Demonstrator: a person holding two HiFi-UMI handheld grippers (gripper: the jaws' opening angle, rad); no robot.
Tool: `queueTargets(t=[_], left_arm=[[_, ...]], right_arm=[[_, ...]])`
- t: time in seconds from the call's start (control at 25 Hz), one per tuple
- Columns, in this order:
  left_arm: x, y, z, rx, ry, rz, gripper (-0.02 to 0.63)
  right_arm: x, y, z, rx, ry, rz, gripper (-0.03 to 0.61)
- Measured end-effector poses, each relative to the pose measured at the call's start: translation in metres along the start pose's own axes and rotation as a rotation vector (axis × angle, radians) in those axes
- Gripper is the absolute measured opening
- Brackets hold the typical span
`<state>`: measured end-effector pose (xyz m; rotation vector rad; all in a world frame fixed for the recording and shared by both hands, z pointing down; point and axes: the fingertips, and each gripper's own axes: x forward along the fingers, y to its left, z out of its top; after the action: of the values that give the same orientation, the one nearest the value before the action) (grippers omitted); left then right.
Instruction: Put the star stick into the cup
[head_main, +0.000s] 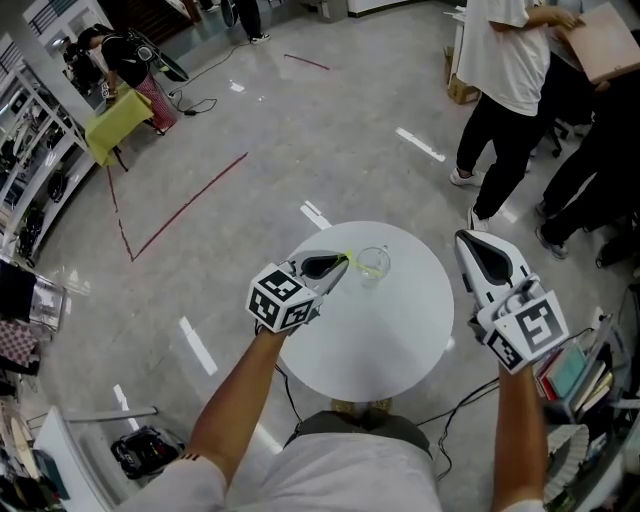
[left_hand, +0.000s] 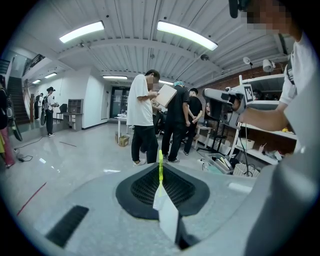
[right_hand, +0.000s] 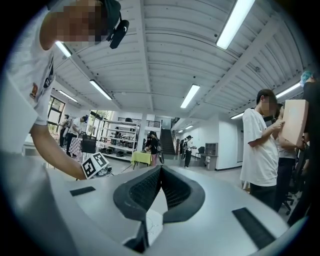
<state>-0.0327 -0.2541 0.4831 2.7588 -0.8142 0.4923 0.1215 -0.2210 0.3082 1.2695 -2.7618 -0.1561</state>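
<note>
In the head view, a clear cup (head_main: 373, 263) is standing on the far part of a round white worktop (head_main: 400, 340), near its rim. The left gripper (head_main: 338, 264) is hovering over the worktop's far left part, and its jaws are pinching a thin yellow-green stick (head_main: 360, 265). The stick is pointing right toward the cup and its far end is overlapping the cup's rim; whether it is inside cannot be told. The right gripper (head_main: 468, 242) is hanging past the worktop's right edge, well apart from the cup, with its jaws pointing away from the person. People (head_main: 500, 60) are standing on the grey floor (head_main: 300, 130) beyond. In the left gripper view, the left gripper (left_hand: 160, 172) is showing its jaws pressed almost together on the stick (left_hand: 160, 160), which is sticking out straight past the tips. In the right gripper view, the right gripper (right_hand: 161, 172) is holding its jaws pressed together with nothing between them, and the left gripper's marker cube (right_hand: 95, 165) is showing at the left.
</note>
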Motion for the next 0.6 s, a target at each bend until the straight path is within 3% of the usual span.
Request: queueTargets(t=[0.6], left_arm=[[0.004,0.021,-0.003,-0.018,0.004,0.052,0.031]], right_arm=[[-0.001,-0.008,-0.009,0.014,0.008,0.003,0.011]])
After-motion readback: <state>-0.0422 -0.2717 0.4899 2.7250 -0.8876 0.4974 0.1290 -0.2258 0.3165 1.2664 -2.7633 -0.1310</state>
